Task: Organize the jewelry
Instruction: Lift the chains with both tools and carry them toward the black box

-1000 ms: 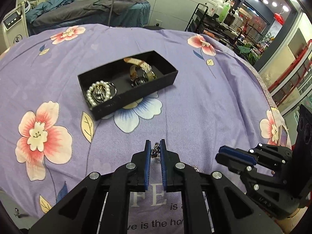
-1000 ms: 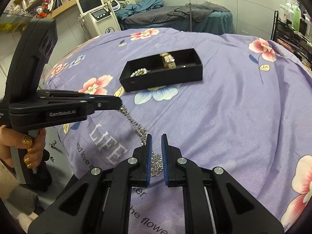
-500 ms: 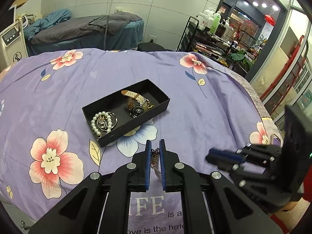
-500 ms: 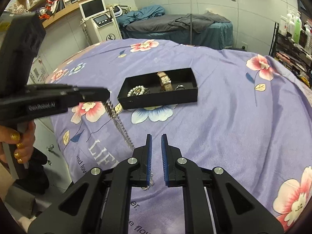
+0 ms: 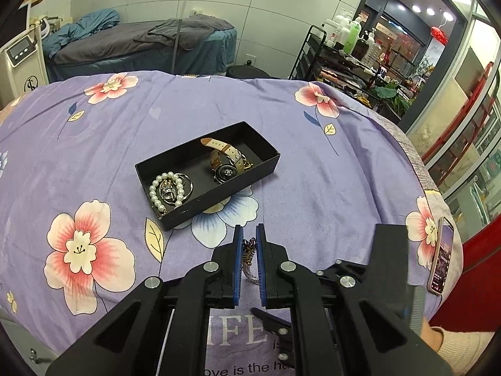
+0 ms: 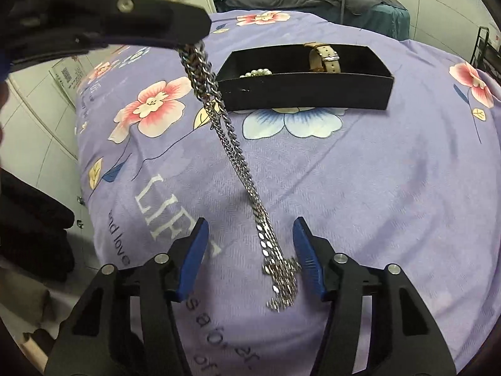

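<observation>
**Silver chain hung from the left gripper**

The silver chain (image 6: 231, 144) dangled from the left gripper (image 5: 249, 244), which was clamped on its top end above the near edge of the floral bedspread (image 5: 328, 181). Only the right wrist view showed its full length, the lower end between the spread fingers of the right gripper (image 6: 250, 250), whose jaws had just been opening; it perhaps brushed the right pad. The black box (image 5: 238, 185) held a pearl bracelet (image 5: 166, 188) and a watch (image 5: 224, 163).
</observation>
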Demonstrator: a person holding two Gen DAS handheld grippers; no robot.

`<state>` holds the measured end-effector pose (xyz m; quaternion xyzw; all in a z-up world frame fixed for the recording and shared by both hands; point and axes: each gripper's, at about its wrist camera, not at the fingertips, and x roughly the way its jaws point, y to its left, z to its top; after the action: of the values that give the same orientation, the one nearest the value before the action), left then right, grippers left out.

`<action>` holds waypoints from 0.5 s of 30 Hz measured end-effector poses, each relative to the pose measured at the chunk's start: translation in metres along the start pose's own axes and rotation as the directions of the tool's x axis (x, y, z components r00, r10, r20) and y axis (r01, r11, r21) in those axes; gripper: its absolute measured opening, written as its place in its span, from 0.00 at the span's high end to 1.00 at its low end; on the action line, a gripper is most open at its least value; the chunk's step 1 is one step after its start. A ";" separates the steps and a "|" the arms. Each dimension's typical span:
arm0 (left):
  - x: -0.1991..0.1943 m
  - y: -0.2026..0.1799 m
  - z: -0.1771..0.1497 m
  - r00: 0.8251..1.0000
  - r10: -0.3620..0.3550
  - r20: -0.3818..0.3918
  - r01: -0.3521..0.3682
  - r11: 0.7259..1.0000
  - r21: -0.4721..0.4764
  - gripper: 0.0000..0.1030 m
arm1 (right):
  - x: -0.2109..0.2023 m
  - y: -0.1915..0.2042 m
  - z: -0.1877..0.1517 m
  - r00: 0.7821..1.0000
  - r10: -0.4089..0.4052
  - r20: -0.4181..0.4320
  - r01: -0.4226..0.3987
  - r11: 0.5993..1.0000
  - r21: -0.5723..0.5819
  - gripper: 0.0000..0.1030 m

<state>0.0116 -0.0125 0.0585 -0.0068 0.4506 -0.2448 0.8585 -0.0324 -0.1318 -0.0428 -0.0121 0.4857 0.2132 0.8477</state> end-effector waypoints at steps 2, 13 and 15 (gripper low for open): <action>-0.003 0.001 0.001 1.000 0.002 0.009 -0.001 1.000 -0.002 0.92 | 0.006 0.003 0.003 1.000 -0.022 0.009 0.022 1.000 -0.012 0.53; 0.000 0.012 -0.007 1.000 0.021 -0.005 -0.021 0.999 -0.029 0.92 | 0.004 -0.006 0.006 0.999 -0.043 0.015 0.043 0.999 0.016 0.92; 0.002 0.014 -0.009 1.000 0.024 -0.011 -0.024 0.999 -0.033 0.92 | -0.004 -0.009 0.006 0.999 -0.035 0.027 0.034 0.999 0.032 0.92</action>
<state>0.0114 0.0009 0.0489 -0.0144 0.4590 -0.2269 0.8589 -0.0255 -0.1395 -0.0379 -0.0042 0.4769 0.1912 0.8579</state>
